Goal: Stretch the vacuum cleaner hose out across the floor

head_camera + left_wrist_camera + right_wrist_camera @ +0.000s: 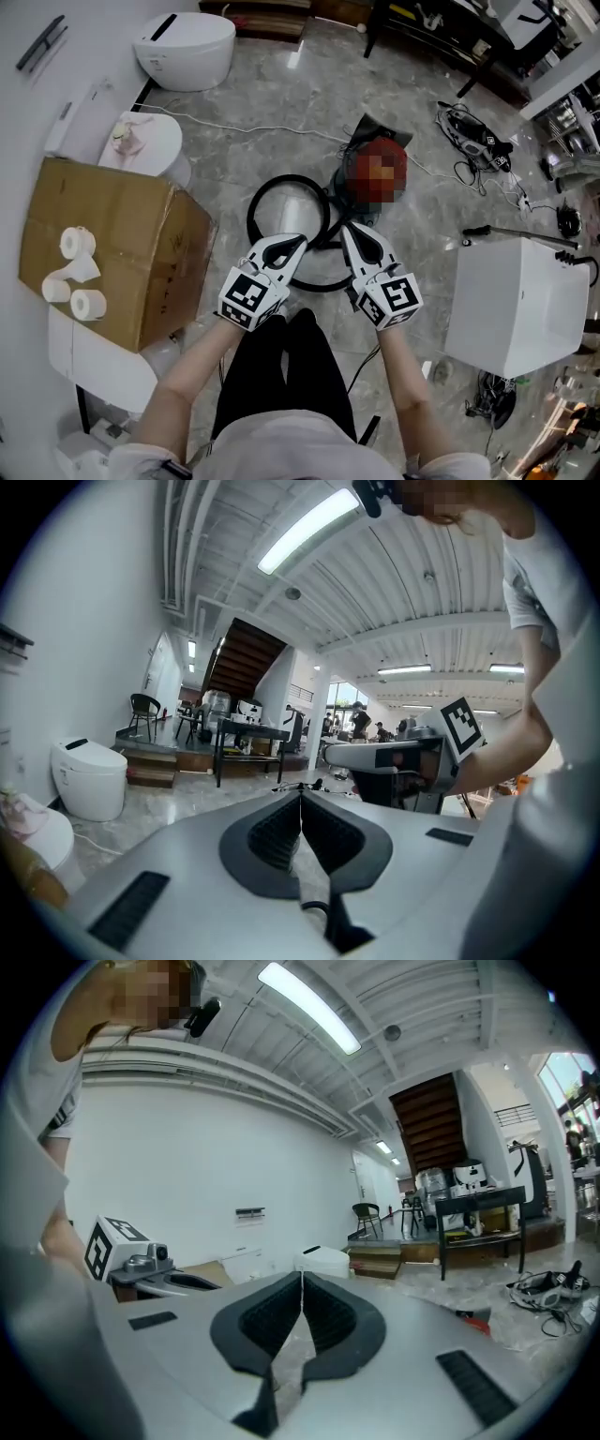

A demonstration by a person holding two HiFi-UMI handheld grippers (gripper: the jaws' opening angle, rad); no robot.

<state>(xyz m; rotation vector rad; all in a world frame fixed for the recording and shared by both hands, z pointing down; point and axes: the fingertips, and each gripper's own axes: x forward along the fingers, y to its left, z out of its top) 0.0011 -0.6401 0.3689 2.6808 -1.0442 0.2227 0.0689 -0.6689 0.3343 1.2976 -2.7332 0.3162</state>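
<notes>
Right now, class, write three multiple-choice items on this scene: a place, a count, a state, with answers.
1. Where is the black vacuum hose? A on the white toilet; B looped on the floor by the red vacuum cleaner; C on a chair.
2. How many toilet paper rolls top the cardboard box? A one; B three; C five.
3. The left gripper and right gripper are: A shut, empty; B wide open; C clamping the hose.
Key: B, the loop lies on the floor; B, three white rolls show; A, jaws meet on nothing.
</notes>
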